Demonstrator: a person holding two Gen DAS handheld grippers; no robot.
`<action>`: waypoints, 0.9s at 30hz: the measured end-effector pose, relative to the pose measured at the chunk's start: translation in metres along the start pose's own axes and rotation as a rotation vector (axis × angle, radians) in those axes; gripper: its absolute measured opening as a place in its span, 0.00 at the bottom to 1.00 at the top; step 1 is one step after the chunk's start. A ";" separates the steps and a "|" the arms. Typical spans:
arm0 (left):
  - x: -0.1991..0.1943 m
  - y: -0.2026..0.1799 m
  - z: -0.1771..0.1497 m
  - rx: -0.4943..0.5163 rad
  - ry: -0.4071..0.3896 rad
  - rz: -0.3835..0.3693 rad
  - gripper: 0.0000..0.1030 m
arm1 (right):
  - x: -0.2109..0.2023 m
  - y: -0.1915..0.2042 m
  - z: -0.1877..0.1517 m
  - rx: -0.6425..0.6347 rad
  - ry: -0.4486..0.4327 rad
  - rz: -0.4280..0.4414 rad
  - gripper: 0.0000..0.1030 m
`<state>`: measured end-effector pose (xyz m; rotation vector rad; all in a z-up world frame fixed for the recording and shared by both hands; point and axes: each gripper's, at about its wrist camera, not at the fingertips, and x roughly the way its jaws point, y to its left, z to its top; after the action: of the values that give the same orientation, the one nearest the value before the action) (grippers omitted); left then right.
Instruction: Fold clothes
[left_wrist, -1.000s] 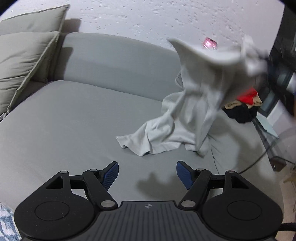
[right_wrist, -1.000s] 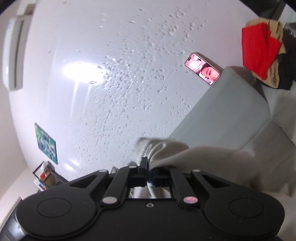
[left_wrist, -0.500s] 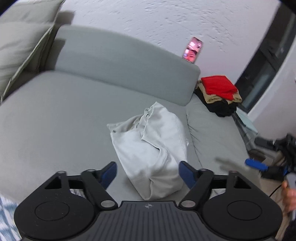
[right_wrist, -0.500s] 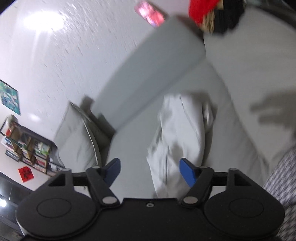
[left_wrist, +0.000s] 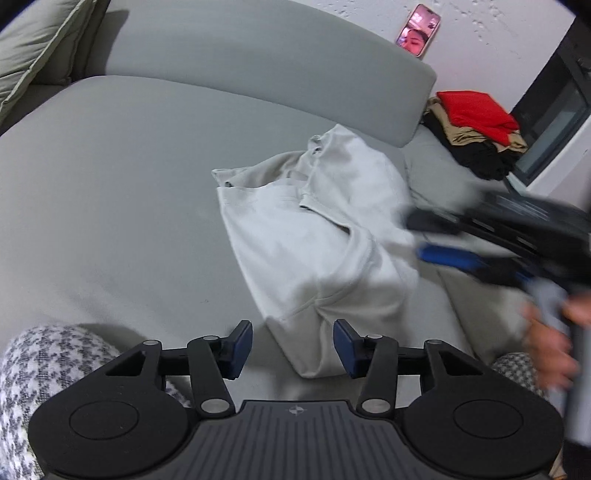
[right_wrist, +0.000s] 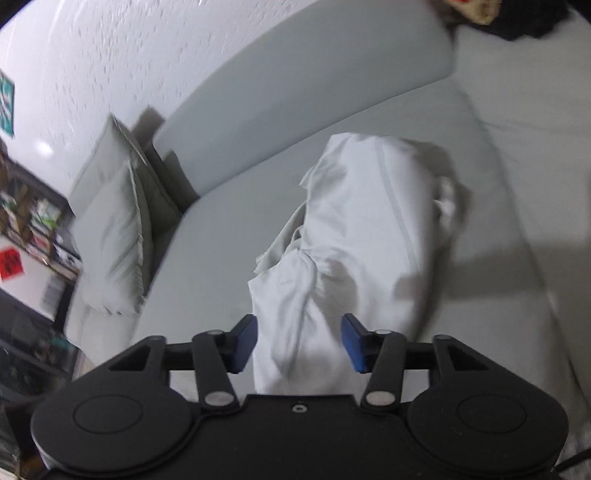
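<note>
A pale grey garment (left_wrist: 314, 236) lies crumpled in a long heap on the grey sofa seat (left_wrist: 110, 206). My left gripper (left_wrist: 293, 347) hovers low over its near end. The jaws are closing, a corner of cloth sits between the blue pads, and neither pad presses on it. In the right wrist view the same garment (right_wrist: 362, 229) runs away from my right gripper (right_wrist: 299, 343). Its jaws are closing too, with the near end of the cloth between them untouched. The right gripper (left_wrist: 436, 240) also shows blurred at the garment's right side in the left wrist view.
A stack of folded clothes (left_wrist: 476, 129), red on top, sits at the sofa's far right end. A phone (left_wrist: 419, 29) leans on the backrest. Pillows (right_wrist: 110, 236) fill the left end. The person's houndstooth-patterned knee (left_wrist: 40, 369) and a hand (left_wrist: 550, 339) are close by.
The right gripper, shut on the raised garment a second ago, let it go. The garment dropped into a heap on the seat. Both grippers came down over it, jaws narrowing.
</note>
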<state>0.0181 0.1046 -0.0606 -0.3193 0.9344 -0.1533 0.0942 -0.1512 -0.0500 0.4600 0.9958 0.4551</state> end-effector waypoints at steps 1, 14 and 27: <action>0.000 0.000 0.000 0.000 -0.002 -0.002 0.45 | 0.014 0.008 0.005 -0.026 0.005 -0.030 0.63; -0.005 -0.005 -0.004 0.019 -0.015 -0.015 0.45 | 0.004 0.006 0.014 -0.116 -0.101 -0.230 0.10; -0.001 -0.021 -0.020 -0.022 0.061 -0.053 0.45 | -0.131 -0.113 -0.071 0.235 -0.100 -0.197 0.38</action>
<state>0.0011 0.0808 -0.0636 -0.3622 0.9888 -0.2025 -0.0121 -0.3053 -0.0564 0.5833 0.9913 0.1367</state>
